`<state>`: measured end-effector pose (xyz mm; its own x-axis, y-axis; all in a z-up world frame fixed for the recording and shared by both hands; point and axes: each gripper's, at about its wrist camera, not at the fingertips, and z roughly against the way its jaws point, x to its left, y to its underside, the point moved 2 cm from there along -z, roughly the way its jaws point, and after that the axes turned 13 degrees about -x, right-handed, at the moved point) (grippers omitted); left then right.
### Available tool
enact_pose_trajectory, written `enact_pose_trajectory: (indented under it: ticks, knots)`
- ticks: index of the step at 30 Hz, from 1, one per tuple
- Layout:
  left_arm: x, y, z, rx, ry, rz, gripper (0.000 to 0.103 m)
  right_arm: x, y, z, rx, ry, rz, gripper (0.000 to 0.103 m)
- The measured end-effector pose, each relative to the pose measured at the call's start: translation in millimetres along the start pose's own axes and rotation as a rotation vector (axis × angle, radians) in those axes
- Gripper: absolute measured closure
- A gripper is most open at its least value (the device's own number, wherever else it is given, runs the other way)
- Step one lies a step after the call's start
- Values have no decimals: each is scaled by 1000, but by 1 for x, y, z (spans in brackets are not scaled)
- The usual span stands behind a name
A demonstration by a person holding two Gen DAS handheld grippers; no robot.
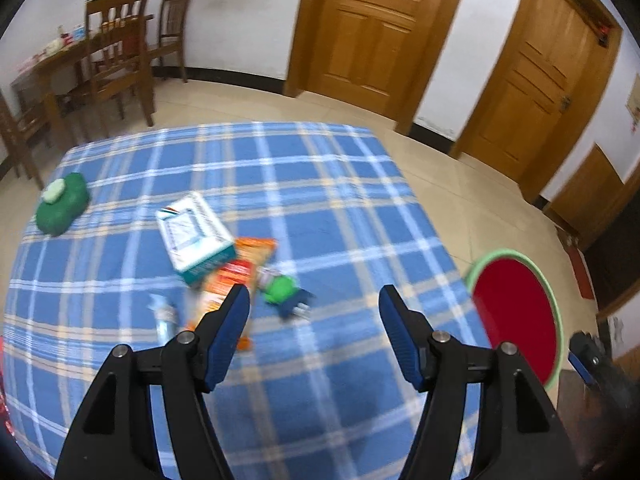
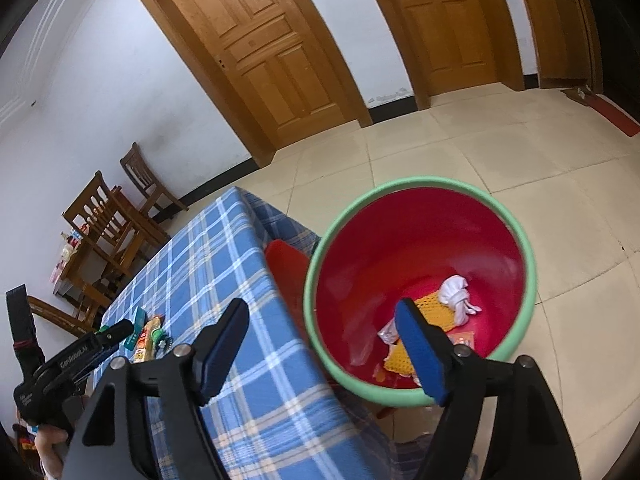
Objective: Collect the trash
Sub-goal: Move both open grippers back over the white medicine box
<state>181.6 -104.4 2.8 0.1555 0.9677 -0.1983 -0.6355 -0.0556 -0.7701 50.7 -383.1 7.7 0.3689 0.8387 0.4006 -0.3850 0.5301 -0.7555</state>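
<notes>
Two grippers, both empty. The left gripper [image 1: 314,300] hangs over the blue plaid tablecloth [image 1: 320,200] with its blue-padded jaws spread apart and nothing between them, pointing towards a loose cluster of litter: a white-and-teal cardboard box [image 1: 194,236], an orange printed snack wrapper [image 1: 232,276] lying partly under it, a small green-and-blue crumpled wrapper [image 1: 284,294] just beside that, and a pale clear scrap [image 1: 164,312] on the near side. A green wet-wipe pack with a white lid [image 1: 62,204] sits well apart at the cloth's far left (probably not rubbish).

The right gripper [image 2: 320,320] hovers above the red plastic bin with a green rim [image 2: 532,276], which stands on the tiled floor just beside the table; its jaws are wide too and hold nothing. Inside the bin lie a white crumpled tissue [image 2: 456,292], a yellow mesh piece [image 2: 434,306] and other scraps.

This looks like the gap between a drop and the next pick. The left gripper would next need to come down on one piece, likely the green-and-blue wrapper, and close squarely so it does not slide on the cloth.
</notes>
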Motion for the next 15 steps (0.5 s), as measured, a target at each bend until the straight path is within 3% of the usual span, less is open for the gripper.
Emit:
enact_pose_trajectory:
  ticks: [7,15]
  knots:
    - [35,-20,-17,-6,-119,10,28,18,6,-16,31,-14,27,18]
    - [71,-30,-48,26,-196,76,28,29,8,-33,58,-18,38,17]
